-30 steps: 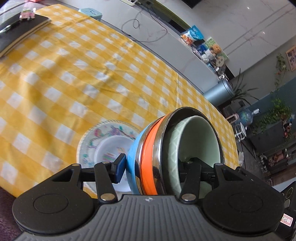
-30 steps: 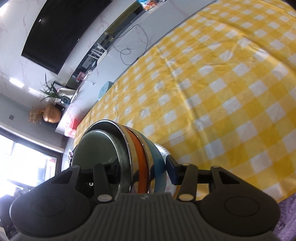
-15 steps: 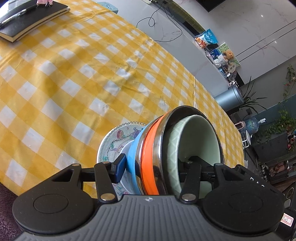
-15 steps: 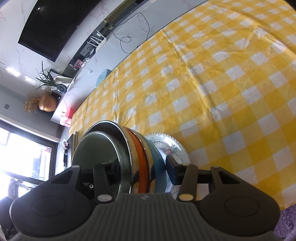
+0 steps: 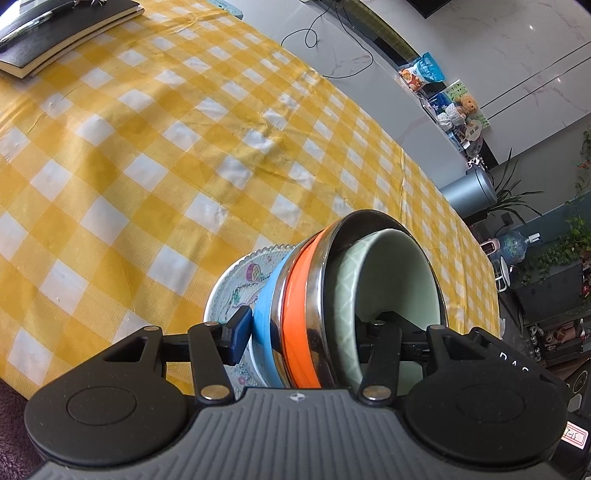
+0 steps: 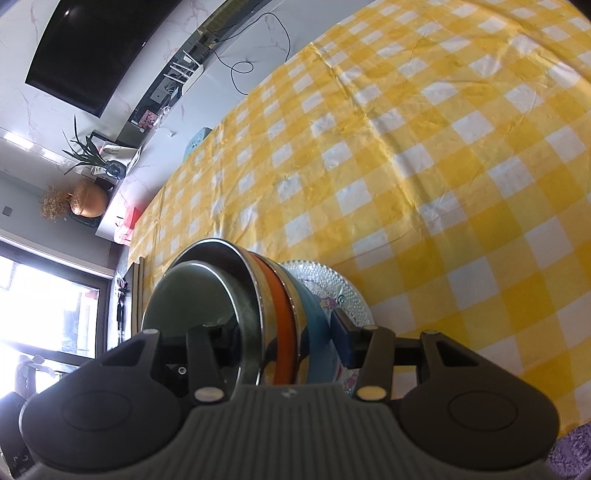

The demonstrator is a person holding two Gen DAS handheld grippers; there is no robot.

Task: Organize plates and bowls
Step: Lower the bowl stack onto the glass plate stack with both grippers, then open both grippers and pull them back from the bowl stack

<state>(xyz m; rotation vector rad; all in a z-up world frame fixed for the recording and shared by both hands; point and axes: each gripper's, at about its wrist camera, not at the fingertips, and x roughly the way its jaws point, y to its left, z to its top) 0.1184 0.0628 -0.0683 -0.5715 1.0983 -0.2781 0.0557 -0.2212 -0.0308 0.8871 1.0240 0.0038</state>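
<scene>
1. The left claw (image 5: 310,334) is clamped across a nested stack of bowls (image 5: 295,317) turned on its side, one blue pad pressing the outside of the blue bowl (image 5: 264,325) and the other finger reaching inside the pale green bowl (image 5: 399,280).
2. From the outside in, the stack runs: blue bowl, then a steel bowl with an orange band (image 5: 299,306), then the pale green ceramic bowl with a lattice pattern on its wall.
3. The right claw (image 6: 284,336) grips the same stack from the opposite side; its blue pad bears on the blue bowl (image 6: 314,332), and its other finger sits inside the green bowl (image 6: 192,295).
4. In the right wrist view the orange band (image 6: 282,321) shows between steel rims.
5. A patterned plate (image 5: 236,284) with a beaded rim and cartoon print lies on the yellow-and-white checked tablecloth (image 5: 147,147) covering the desk, close to its near edge. The stack's base is at the plate; whether it touches cannot be told.
6. In the right wrist view the plate (image 6: 332,280) shows just behind the blue bowl.
7. A black notebook (image 5: 62,33) with a pen on it lies at the far corner of the desk, well apart from the plate.
8. Beyond the desk stand a grey bench with snack packets (image 5: 424,72), and a wall television (image 6: 92,48).
</scene>
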